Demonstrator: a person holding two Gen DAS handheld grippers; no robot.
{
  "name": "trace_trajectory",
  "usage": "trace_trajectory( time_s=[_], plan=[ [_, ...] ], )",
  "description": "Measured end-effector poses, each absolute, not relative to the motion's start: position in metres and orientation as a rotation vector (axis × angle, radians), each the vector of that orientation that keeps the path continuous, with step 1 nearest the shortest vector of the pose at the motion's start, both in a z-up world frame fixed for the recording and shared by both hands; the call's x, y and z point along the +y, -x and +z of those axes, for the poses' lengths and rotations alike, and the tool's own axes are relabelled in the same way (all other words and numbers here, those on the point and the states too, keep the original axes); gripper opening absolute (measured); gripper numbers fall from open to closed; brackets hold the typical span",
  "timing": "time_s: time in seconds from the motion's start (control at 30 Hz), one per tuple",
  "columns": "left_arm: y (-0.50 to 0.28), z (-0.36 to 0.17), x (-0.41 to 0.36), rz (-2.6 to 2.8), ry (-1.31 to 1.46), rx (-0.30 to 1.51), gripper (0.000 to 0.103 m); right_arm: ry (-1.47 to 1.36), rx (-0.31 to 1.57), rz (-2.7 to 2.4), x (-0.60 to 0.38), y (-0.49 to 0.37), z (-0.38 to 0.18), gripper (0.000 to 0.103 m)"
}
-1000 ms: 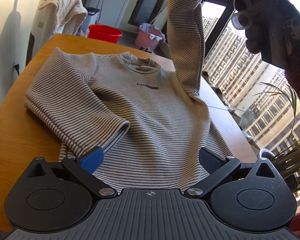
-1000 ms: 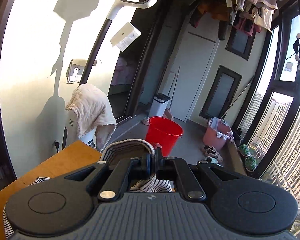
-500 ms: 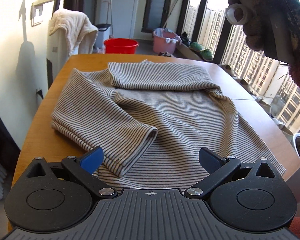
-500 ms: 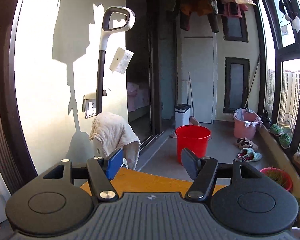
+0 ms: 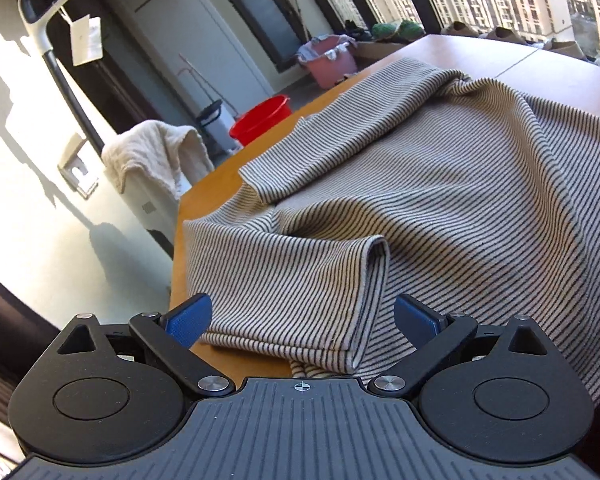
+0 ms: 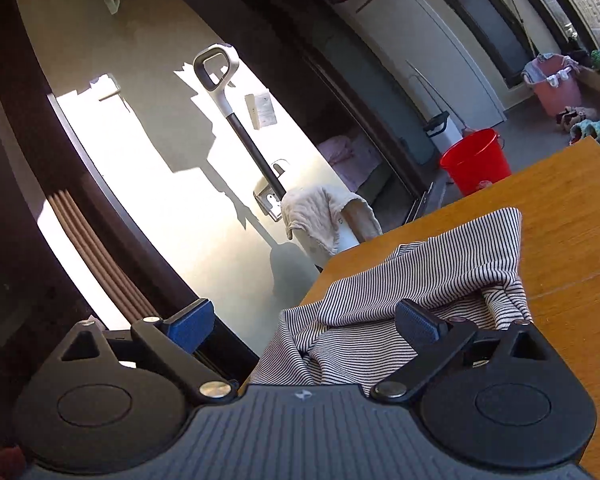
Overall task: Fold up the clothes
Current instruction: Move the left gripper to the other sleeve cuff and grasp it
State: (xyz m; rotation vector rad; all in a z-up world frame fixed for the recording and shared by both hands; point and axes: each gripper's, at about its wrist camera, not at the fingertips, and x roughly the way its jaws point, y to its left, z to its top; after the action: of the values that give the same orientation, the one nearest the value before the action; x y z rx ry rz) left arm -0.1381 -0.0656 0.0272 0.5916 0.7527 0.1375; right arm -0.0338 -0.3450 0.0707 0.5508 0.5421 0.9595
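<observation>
So: one shirt point(image 5: 440, 208), two claws, one tabletop point(image 6: 572, 216). Shirt is a thin knit with fine dark-on-beige stripes, lying on the wood-grain tabletop near its edge, body spread flat. In the left wrist view its long axis runs from the near hem up and right toward the windows; one sleeve is folded across the body, cuff end nearest the camera, another fold lies across the far end. Left claw point(image 5: 304, 320) has blue textured pads wide apart and is closing, the sleeve cuff in the gap, pads not pressing it. Right claw point(image 6: 306, 320) is opening, pads apart, a rumpled bunch of shirt below and beside its right finger, not gripped. Beyond: one red bucket point(image 6: 476, 160), one pink basket point(image 5: 332, 60), one cream towel point(image 6: 324, 212).
</observation>
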Motion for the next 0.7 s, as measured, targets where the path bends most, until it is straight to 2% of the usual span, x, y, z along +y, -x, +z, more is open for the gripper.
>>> trace_trajectory(
  time_s=[0.03, 0.1, 0.17, 0.27, 0.3, 0.47, 0.7],
  plan=[
    [0.133, 0.023, -0.067, 0.149, -0.614, 0.773, 0.078, -0.556, 0.547, 0.962, -0.345, 0.038, 0.065, 0.099],
    [0.125, 0.023, -0.066, 0.162, -0.611, 0.785, 0.078, -0.564, 0.560, 0.971, -0.344, 0.046, 0.054, 0.100],
    [0.117, 0.025, -0.068, 0.191, -0.623, 0.793, 0.066, -0.578, 0.579, 0.985, -0.344, 0.057, 0.045, 0.100],
    [0.109, 0.026, -0.068, 0.201, -0.611, 0.814, 0.033, -0.600, 0.608, 1.013, -0.336, 0.066, 0.035, 0.101],
    [0.106, 0.028, -0.066, 0.193, -0.579, 0.831, 0.009, -0.594, 0.613, 1.012, -0.334, 0.069, 0.032, 0.102],
    [0.090, 0.068, -0.033, 0.193, -0.322, 0.858, 0.006, -0.549, 0.657, 0.991, -0.324, 0.075, 0.018, 0.103],
    [0.072, 0.172, 0.021, 0.335, -0.080, 0.688, 0.005, -0.542, 0.682, 1.027, -0.315, 0.079, 0.011, 0.103]
  ],
)
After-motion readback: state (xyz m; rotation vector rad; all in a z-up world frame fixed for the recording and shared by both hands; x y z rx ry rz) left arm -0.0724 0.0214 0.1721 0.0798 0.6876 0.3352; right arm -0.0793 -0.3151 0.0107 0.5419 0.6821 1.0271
